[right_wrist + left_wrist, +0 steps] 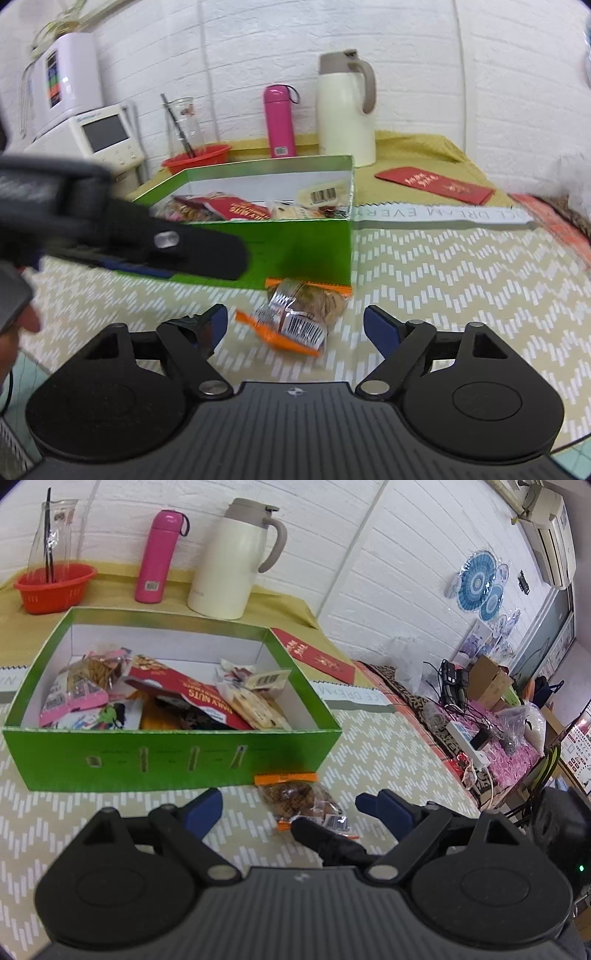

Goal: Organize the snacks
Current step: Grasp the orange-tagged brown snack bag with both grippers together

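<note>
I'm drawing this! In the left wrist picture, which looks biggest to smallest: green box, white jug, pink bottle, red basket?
1. green box
2. white jug
3. pink bottle and red basket: about alike, so no ranking.

The box sits nearest the camera, which makes it look extra big.

Ahead of my left tongs [288, 808] the desk [388, 738] lies bare but for one snack pack [295, 797], just in front of the green box [177, 755]. The box wall blocks the way forward; its top is open, with snacks heaped inside. My right tongs [295, 325] stand wide around the same pack, and one of their fingers [314, 830] reaches in from the right. Flask [159, 557], jug [232, 561] and red basket [55, 587] crowd the back wall.
</note>
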`<state>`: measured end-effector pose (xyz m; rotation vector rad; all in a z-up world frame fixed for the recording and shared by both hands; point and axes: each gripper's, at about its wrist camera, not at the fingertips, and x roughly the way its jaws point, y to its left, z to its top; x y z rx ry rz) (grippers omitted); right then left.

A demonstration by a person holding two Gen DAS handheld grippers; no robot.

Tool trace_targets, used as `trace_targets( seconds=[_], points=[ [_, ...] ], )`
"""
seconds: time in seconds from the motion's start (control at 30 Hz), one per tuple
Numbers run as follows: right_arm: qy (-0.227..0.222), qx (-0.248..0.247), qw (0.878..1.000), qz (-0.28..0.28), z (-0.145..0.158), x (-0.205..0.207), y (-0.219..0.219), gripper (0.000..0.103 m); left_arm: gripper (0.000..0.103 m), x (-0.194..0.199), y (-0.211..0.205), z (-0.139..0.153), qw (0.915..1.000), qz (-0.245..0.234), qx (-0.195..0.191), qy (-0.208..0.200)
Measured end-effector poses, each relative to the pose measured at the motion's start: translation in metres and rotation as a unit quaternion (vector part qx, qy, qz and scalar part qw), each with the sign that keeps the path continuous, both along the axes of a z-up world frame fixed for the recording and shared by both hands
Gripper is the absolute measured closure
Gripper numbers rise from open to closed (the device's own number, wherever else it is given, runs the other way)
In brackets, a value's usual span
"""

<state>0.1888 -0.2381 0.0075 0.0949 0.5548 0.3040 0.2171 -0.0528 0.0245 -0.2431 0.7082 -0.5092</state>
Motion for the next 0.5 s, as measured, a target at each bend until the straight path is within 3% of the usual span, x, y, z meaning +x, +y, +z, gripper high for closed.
trace_targets(
  seconds=[0.07,0.1,0.17,0.2,0.5],
  points=[
    [0.017,0.010,1.000,0.002,-0.006,0.009,0.000,0.000,0.013,-0.002,0.007,0.001,1.0000,0.004,0.005,0.000],
    [0.024,0.032,0.999,0.009,-0.008,0.009,-0.001,0.010,0.013,-0.004,0.009,0.001,1.0000,0.004,0.007,-0.001],
    [0.027,0.039,0.999,0.016,-0.007,0.003,0.000,0.016,0.014,-0.009,0.014,0.000,1.0000,-0.001,0.009,-0.002],
    [0.017,0.027,0.999,0.023,-0.006,-0.004,0.003,0.033,0.013,-0.010,0.016,-0.001,1.0000,-0.003,0.009,-0.002],
    [0.022,0.012,0.991,0.129,-0.001,-0.076,0.024,0.037,0.013,-0.055,0.031,-0.031,0.9990,-0.034,-0.003,0.029]
  ],
)
